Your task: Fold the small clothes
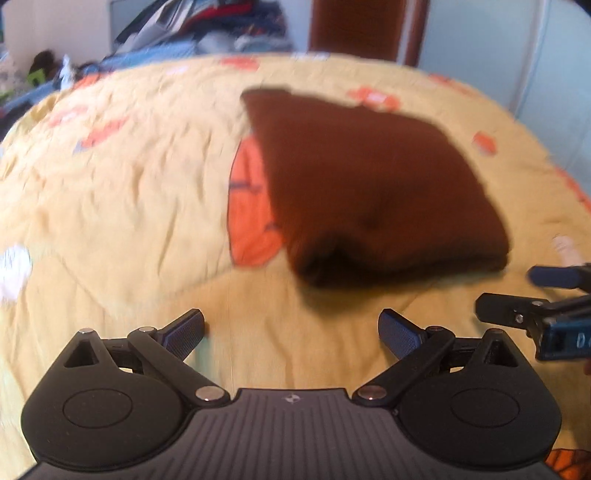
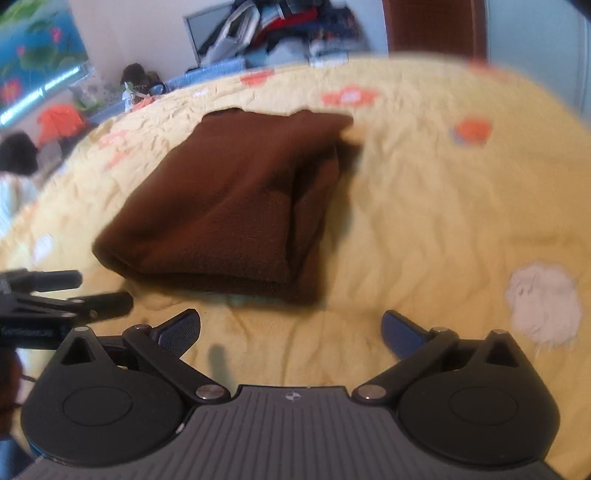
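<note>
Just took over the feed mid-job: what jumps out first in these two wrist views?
The dark brown knitted garment, folded into a thick rectangle, dominates the middle of the yellow quilted bedspread with orange patches. Both the left gripper and the right gripper sit open and empty just short of its near edge. A heap of mixed clothes is piled beyond the far side of the bed.

Bright daylight, motion blur, fisheye-warped edges.

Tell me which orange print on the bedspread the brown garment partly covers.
The large orange patch beside the folded brown garment, tucked under its edge; the smaller orange prints lie clear of it.
</note>
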### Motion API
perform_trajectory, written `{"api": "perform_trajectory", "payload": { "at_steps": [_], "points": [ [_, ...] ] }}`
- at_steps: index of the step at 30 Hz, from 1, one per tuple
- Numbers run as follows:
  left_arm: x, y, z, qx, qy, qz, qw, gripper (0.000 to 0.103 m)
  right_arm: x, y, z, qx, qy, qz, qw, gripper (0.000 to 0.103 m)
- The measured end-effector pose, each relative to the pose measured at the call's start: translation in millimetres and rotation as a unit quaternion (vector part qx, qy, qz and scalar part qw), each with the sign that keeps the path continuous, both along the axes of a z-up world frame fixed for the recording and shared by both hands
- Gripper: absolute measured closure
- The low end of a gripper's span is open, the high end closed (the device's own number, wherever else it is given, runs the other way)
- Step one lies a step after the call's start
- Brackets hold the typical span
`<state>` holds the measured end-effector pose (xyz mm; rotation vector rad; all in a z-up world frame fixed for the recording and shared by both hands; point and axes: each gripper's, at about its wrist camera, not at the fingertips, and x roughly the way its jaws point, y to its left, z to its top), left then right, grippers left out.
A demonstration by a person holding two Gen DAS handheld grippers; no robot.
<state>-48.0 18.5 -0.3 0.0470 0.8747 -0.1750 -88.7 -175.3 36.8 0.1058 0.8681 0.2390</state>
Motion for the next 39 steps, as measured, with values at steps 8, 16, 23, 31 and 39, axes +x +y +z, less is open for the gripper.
{"api": "perform_trajectory", "payload": {
  "at_steps": [8,16,23,31,39],
  "points": [
    [-10.4,-4.3,-5.4,0.015,-0.022,0.018,0.9995,0.0,0.9,33.1,-6.2,-0.094,0.008,-0.032,0.995,0.0],
    [-11.9,-4.2,-4.1,0.015,-0.017,0.025,0.9994,0.0,-4.4,33.8,-8.0,-0.088,-0.005,-0.062,0.994,0.0],
    [-2.2,-3.6,-0.9,0.013,0.011,0.028,0.9995,0.0,-6.6,33.9,-8.0,-0.089,-0.007,-0.073,0.993,0.0],
    [0.6,-4.0,-0.9,0.012,0.018,0.035,0.9991,0.0,-2.3,33.9,-5.9,-0.091,0.009,-0.074,0.993,0.0],
    [0.9,-4.9,-2.5,0.019,0.009,0.057,0.9981,0.0,0.9,33.5,-4.6,-0.092,0.023,-0.071,0.993,0.0]
  ]
}}
